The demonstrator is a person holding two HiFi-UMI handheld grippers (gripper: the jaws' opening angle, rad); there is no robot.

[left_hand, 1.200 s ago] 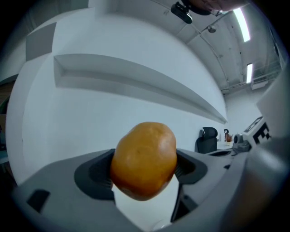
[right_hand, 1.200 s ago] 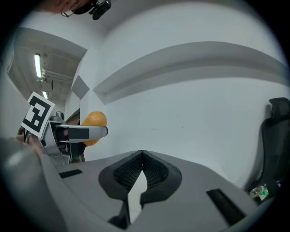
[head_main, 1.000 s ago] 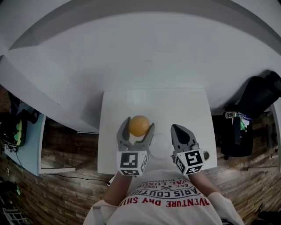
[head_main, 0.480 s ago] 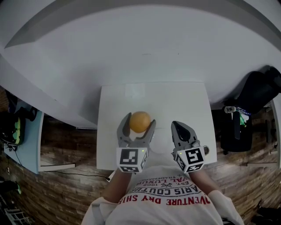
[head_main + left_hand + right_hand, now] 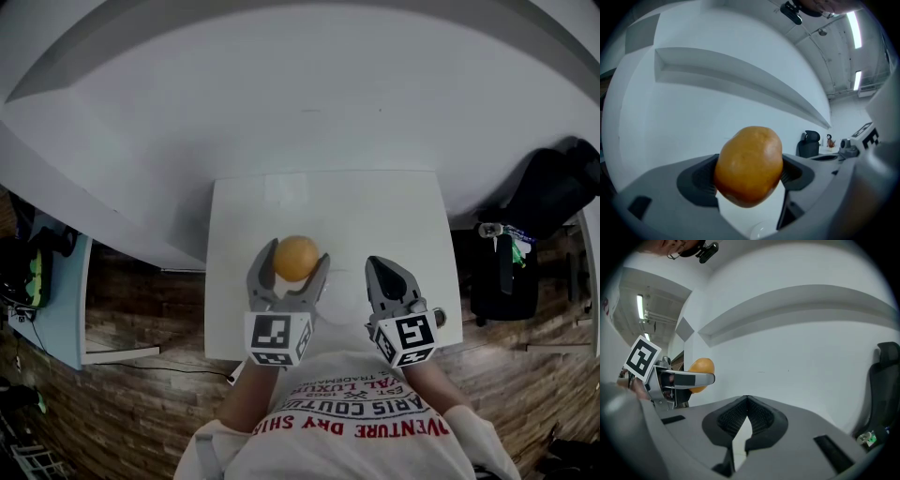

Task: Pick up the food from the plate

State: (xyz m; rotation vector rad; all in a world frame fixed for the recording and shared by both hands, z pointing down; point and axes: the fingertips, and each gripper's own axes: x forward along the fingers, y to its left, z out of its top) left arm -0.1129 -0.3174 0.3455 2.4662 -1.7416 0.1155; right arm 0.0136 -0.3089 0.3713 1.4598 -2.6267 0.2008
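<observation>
A round orange-brown food item (image 5: 296,257) is held above the white table (image 5: 375,206), with my left gripper (image 5: 296,255) shut on it. In the left gripper view the food (image 5: 749,165) fills the gap between both jaws. The white plate (image 5: 341,294) lies on the table between the two grippers and nothing shows on it. My right gripper (image 5: 377,265) hovers to the right of the plate. Its jaws are shut on nothing, and in the right gripper view they meet at the tips (image 5: 747,400). The left gripper (image 5: 675,379) with the food (image 5: 700,368) shows there at the left.
The small table stands against a white wall on a wooden floor (image 5: 141,394). A black chair (image 5: 553,202) and a dark stand with small items (image 5: 497,272) are to the right. A pale blue tabletop (image 5: 52,300) is at the left.
My left gripper keeps its hold on the food and has shifted only slightly. The right gripper stays shut beside the plate. The view has tilted a little.
</observation>
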